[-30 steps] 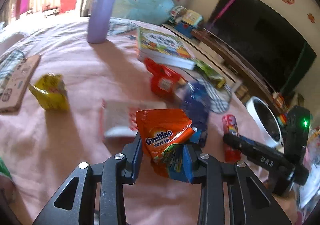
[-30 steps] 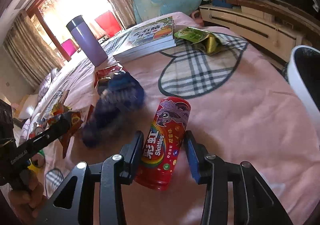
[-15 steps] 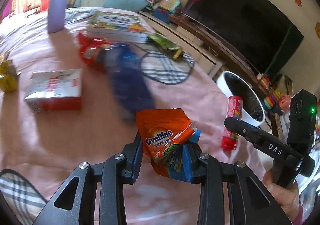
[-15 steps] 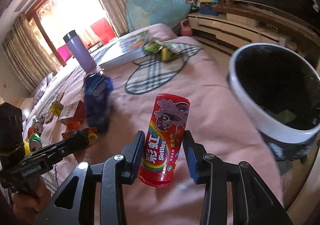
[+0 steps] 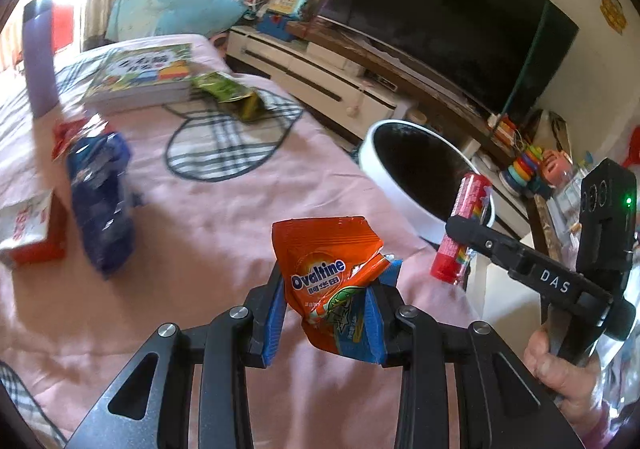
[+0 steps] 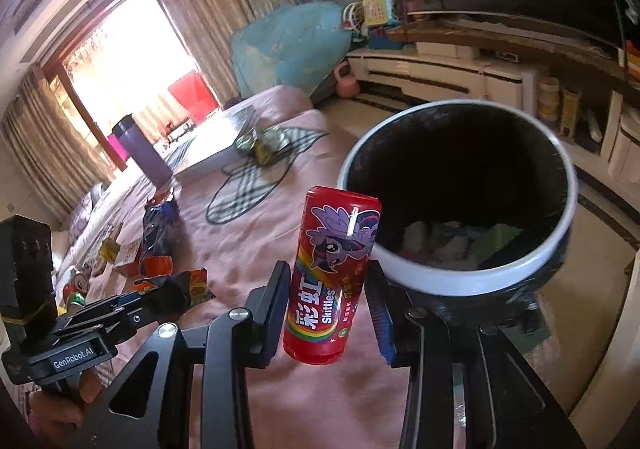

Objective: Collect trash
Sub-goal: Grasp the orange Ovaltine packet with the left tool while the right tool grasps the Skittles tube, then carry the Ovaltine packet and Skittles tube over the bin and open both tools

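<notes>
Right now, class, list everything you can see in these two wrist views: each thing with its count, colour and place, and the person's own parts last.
Ovaltine packet: one, orange, held in the left gripper.
Skittles can: one, red, held in the right gripper beside the bin.
Bin: one, white rim, black inside, off the bed's edge, scraps at its bottom.
Bed cover: one, pink with a plaid patch.
Blue wrapper: one, on the bed.
Green packet: one, beside the book.
Book: one, colourful, far side of the bed.
Flask: one, purple, upright.
Carton: one, white and red, left edge.
Television: one, black.
Left gripper: black, blue pads.
Right gripper: black.
</notes>
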Tool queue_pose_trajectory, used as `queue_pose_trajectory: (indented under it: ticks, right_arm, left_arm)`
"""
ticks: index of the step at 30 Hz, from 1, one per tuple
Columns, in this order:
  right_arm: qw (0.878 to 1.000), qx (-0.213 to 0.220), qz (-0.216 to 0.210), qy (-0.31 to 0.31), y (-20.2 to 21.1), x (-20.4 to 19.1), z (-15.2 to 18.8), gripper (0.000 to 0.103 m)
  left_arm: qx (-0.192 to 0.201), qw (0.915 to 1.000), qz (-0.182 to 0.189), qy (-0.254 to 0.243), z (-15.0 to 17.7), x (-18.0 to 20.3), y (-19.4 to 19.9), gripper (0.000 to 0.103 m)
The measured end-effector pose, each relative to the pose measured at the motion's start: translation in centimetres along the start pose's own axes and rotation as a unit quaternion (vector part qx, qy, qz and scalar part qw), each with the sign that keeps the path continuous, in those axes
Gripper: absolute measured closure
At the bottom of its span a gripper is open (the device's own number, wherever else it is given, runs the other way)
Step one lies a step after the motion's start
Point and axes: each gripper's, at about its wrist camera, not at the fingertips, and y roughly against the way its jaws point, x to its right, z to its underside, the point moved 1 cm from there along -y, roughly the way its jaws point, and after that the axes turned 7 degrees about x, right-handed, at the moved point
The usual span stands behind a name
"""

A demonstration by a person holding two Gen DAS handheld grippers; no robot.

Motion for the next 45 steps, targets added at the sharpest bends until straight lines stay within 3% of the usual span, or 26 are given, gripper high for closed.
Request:
queue_pose_trajectory:
  ticks: [14, 28, 42, 43, 45]
  right_arm:
    - [0.999, 0.035, 0.029, -0.017, 2.2, 5.0, -2.7, 0.065]
    - [0.998, 0.044, 0.047, -0.023, 1.9, 7.8, -4.4, 0.065]
    - [0.997, 0.025, 0.068, -0.027, -0.3, 9.9, -5.5, 0.065]
    - [0.997, 0.025, 0.070, -0.028, -0.4, 10.0, -5.6, 0.065]
    - [0.997, 0.024, 0.072, -0.030, -0.6, 10.3, -5.8, 0.065]
  left_arm:
    - [0.006, 0.9983, 0.025, -0.052, -3.0, 6.1, -3.5, 0.070]
    - [0.004, 0.9974, 0.031, -0.065, -5.5, 8.6, -7.4, 0.069]
    - [-0.023, 0.9961, 0.031, -0.079, -6.7, 10.2, -11.8, 0.068]
    - [-0.024, 0.9961, 0.030, -0.080, -6.8, 10.2, -11.9, 0.066]
    - [-0.027, 0.9960, 0.031, -0.079, -6.9, 10.3, -12.2, 0.054]
